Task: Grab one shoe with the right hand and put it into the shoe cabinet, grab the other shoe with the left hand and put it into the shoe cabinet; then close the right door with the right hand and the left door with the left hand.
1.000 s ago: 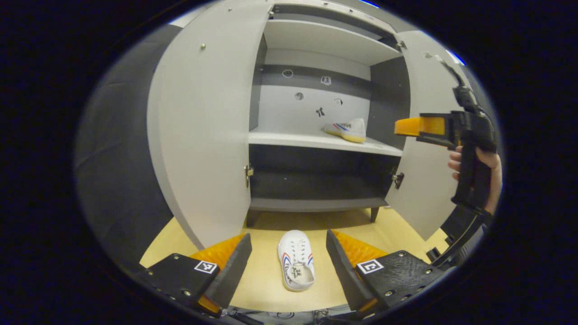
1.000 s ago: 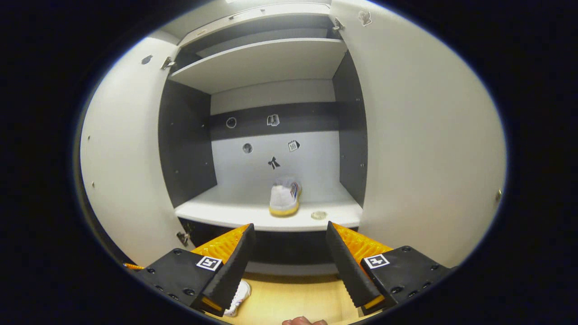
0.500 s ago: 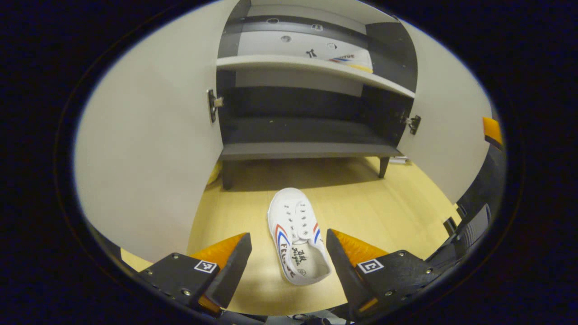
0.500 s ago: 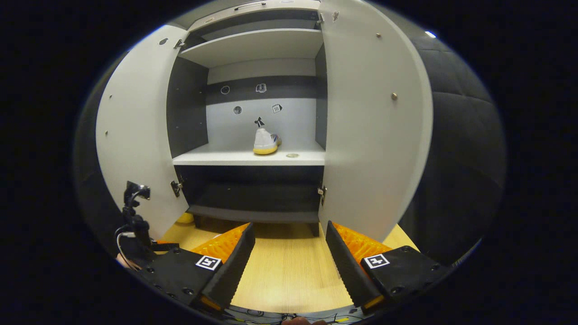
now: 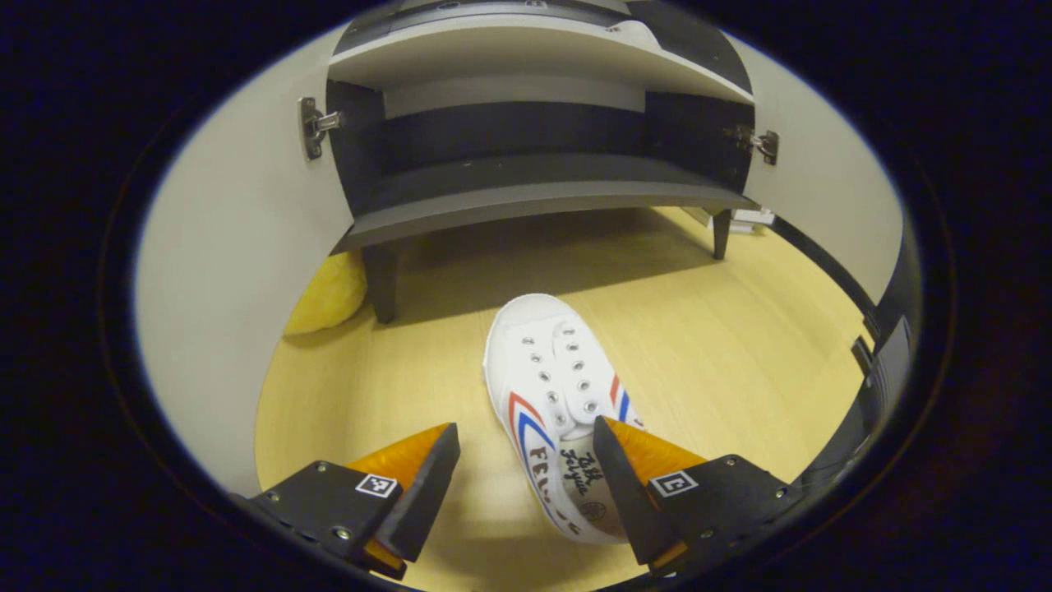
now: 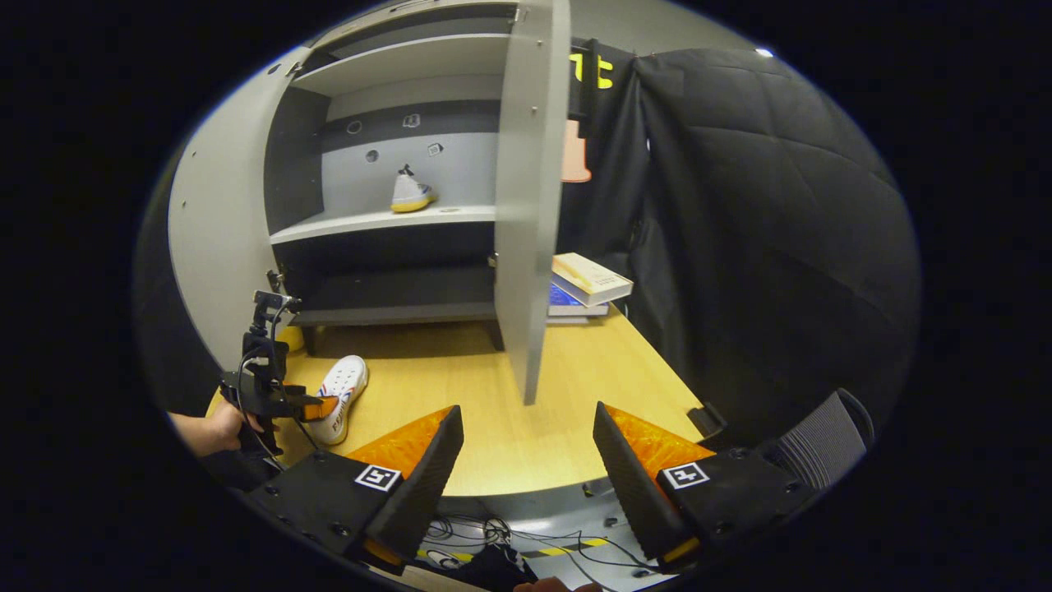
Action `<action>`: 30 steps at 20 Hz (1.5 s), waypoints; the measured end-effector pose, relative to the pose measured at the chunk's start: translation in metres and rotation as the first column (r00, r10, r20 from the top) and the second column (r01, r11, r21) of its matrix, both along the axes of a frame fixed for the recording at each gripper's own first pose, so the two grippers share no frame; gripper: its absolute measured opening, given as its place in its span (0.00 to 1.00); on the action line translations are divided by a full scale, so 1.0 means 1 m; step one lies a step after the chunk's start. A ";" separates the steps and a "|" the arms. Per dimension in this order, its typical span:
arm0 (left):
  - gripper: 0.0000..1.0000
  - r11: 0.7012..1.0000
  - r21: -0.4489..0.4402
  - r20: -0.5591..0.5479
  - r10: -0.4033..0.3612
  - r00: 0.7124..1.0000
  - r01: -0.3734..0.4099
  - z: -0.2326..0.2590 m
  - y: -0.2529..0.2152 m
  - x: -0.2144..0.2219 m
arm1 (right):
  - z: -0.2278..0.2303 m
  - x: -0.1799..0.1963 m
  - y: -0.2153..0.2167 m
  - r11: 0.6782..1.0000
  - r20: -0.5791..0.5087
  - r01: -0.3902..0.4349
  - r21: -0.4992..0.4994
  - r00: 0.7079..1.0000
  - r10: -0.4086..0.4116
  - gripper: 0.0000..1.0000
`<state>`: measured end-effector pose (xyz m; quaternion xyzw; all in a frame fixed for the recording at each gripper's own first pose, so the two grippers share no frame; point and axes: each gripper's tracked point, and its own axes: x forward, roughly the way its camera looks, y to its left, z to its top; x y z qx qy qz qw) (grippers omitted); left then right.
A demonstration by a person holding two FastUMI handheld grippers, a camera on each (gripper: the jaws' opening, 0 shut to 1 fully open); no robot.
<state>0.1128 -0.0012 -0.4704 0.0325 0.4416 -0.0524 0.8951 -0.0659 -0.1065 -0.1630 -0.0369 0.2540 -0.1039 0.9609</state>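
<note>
left gripper spread wide over white shoe on wooden floor, right gripper apart and empty, second shoe on cabinet shelf, both doors open

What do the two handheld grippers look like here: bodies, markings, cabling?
Each gripper, left gripper and right gripper, has black bolted finger mounts, each carrying a small square black-and-white marker. Seen from the right gripper view, the left gripper is a black pistol-grip frame with thin cables looping off it and a small mast on top.
</note>
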 end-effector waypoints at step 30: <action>0.00 0.987 -0.125 -0.010 0.097 0.995 -0.097 0.032 0.006 0.019 | 0.030 0.095 -0.220 0.944 0.184 0.330 0.027 0.926 -0.329 1.00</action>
